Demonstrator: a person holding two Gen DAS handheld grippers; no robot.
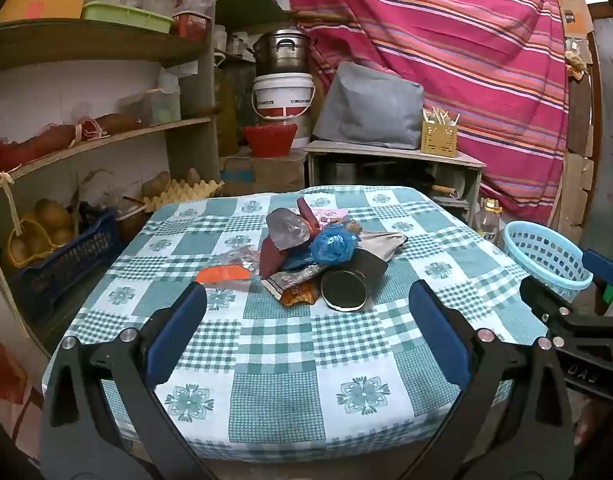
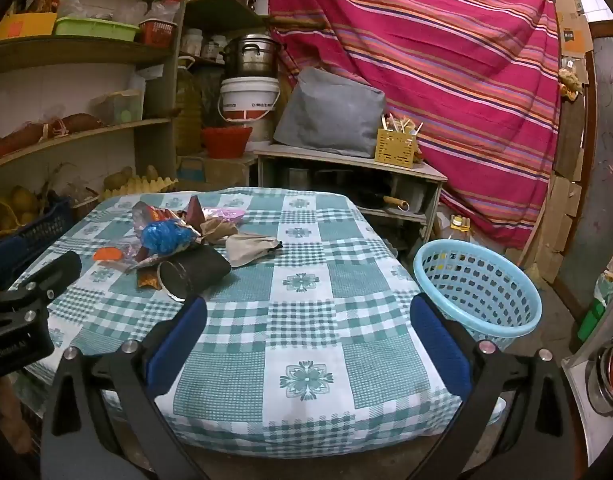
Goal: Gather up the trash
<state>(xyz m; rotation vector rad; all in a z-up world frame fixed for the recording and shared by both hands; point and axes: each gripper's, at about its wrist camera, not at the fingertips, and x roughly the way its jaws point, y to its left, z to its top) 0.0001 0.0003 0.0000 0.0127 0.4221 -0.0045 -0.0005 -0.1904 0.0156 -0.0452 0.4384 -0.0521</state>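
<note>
A pile of trash lies mid-table on the teal checked cloth (image 1: 290, 352): a blue plastic bag (image 1: 333, 243), a black can (image 1: 348, 286) on its side, foil wrappers (image 1: 294, 280), an orange scrap (image 1: 222, 274) and crumpled brown paper (image 1: 384, 244). My left gripper (image 1: 306, 328) hovers open over the near part of the table, short of the pile, with nothing between its blue pads. My right gripper (image 2: 308, 332) is open too, nothing in it, with the can (image 2: 194, 272) and the blue bag (image 2: 166, 236) ahead to its left. A light blue basket (image 2: 480, 284) stands off the table's right side.
Wooden shelves (image 1: 106, 136) with crates, potatoes and an egg tray line the left wall. Behind the table stands a low cabinet (image 1: 394, 160) with a grey cushion and a yellow holder. A striped red cloth (image 1: 446, 60) hangs at the back. The right gripper's body (image 1: 578, 320) shows at the left wrist view's right edge.
</note>
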